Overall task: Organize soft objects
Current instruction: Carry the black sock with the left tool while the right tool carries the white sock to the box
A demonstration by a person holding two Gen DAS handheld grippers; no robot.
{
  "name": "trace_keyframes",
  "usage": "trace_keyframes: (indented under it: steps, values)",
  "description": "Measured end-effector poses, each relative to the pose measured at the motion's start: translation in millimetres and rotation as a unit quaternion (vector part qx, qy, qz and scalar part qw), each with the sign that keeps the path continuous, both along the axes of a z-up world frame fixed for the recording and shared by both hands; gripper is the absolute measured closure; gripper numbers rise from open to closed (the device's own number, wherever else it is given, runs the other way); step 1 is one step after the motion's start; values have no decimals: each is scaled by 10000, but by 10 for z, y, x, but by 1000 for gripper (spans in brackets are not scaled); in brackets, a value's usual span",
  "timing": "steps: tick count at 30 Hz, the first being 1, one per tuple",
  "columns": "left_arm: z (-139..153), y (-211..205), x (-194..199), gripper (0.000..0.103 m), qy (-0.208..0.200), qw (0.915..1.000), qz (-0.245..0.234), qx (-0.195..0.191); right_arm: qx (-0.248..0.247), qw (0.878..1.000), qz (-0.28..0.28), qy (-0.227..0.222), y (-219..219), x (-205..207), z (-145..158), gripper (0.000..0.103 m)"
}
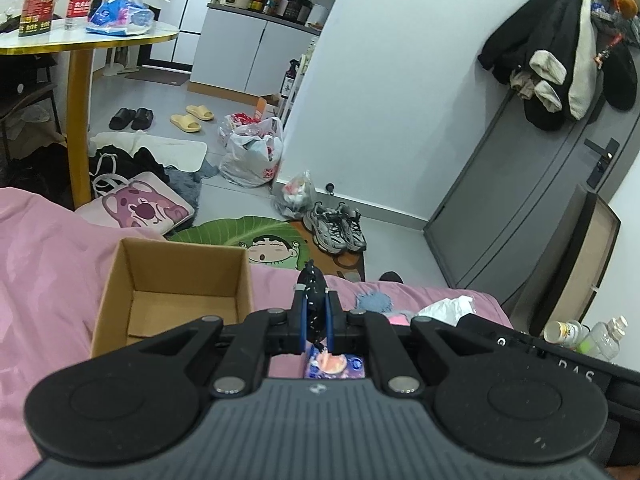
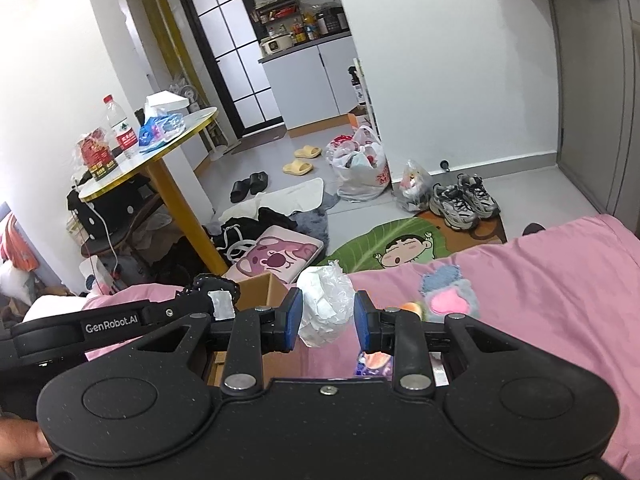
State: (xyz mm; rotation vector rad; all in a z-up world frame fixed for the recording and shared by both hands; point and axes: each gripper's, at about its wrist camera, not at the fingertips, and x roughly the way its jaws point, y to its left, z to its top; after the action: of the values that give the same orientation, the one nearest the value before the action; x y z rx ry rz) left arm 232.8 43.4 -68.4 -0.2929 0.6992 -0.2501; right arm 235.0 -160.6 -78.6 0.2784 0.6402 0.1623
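The pink bed [image 2: 560, 300] is carrying the open cardboard box [image 1: 176, 292] near its foot edge. The right gripper [image 2: 327, 316], jaws part open, is pinching a crumpled white plastic bag [image 2: 326, 304] beside the box. The left gripper [image 1: 316, 312], jaws nearly shut, is clamping a small black soft item [image 1: 312, 280] (identity unclear). Judged step: carrying both to the box; next, positioning over its opening and releasing.

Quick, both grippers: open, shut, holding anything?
Left gripper: shut on a small black object.
Right gripper: shut on a crumpled white plastic bag.
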Motion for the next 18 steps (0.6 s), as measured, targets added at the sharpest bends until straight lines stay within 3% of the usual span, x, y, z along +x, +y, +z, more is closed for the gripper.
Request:
trace_keyframes:
  steps: [18]
  values:
    - [-448,689,509,95,361,9972,556,-346,-93,9992,198,336,511,445,-287,75]
